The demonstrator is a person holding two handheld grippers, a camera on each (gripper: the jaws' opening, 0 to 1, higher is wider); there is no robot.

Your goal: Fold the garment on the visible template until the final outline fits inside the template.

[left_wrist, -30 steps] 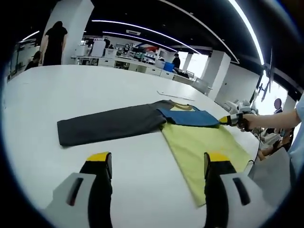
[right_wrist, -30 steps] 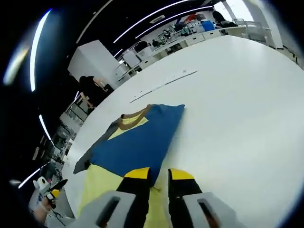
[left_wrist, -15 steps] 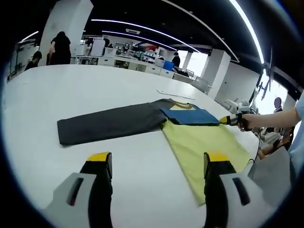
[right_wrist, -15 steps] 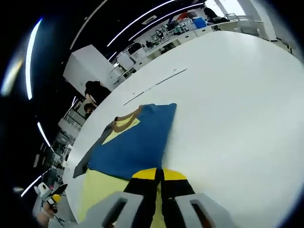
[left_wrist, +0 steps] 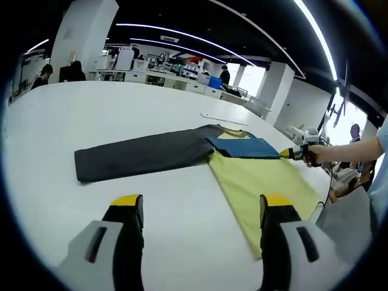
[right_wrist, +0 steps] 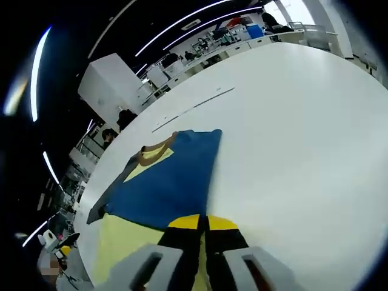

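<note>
The garment lies flat on the white table point(left_wrist: 121, 109): a dark grey sleeve point(left_wrist: 139, 157) stretches left, a blue sleeve point(left_wrist: 242, 147) is folded across the chest, and the yellow body point(left_wrist: 260, 185) runs toward the right. My left gripper point(left_wrist: 201, 203) hovers open over bare table, short of the garment. My right gripper point(left_wrist: 290, 153), held by a hand, meets the blue sleeve's right end. In the right gripper view the right gripper point(right_wrist: 203, 222) is shut, pinching the garment where the blue sleeve point(right_wrist: 170, 182) meets the yellow body point(right_wrist: 124, 242).
A thin dark line point(left_wrist: 223, 120) is marked on the table beyond the collar, also visible as the line point(right_wrist: 194, 108) in the right gripper view. Desks, shelves and people stand far behind the table. A person's sleeve point(left_wrist: 379, 176) is at the right edge.
My right gripper's jaws closed from slightly apart to shut on the garment's edge. The left gripper stayed open and nearly still. People in the background moved.
</note>
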